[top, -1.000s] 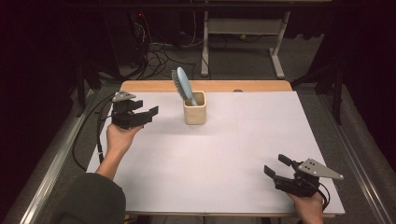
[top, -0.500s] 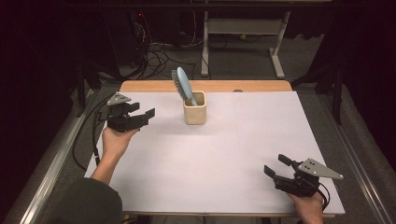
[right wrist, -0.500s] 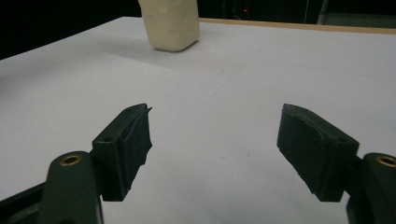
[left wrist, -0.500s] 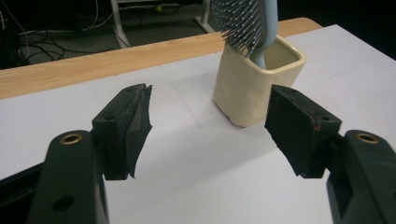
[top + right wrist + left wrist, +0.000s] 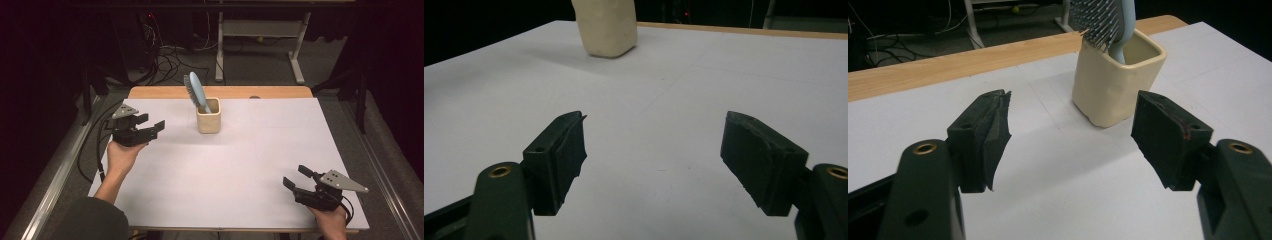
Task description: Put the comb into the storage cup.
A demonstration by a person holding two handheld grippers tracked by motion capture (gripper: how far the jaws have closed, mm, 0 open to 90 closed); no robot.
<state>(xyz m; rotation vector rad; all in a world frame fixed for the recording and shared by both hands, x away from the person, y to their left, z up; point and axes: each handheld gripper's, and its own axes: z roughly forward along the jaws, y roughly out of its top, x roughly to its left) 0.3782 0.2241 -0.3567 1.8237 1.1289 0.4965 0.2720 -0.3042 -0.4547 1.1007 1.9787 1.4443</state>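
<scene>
Centrally, toward the upper middle of the high view, a cream cup (image 5: 208, 115) stands upright on the white table (image 5: 240, 190), holding a blue hairbrush (image 5: 195, 91) handle-down, so the bristled head leans out above the rim. At middle left, the left gripper (image 5: 151, 125) hovers with jaws apart and empty, aimed at the cup, likely readying a grasp. At lower right, the right gripper (image 5: 298, 178) rests open, well apart, seemingly waiting.
</scene>
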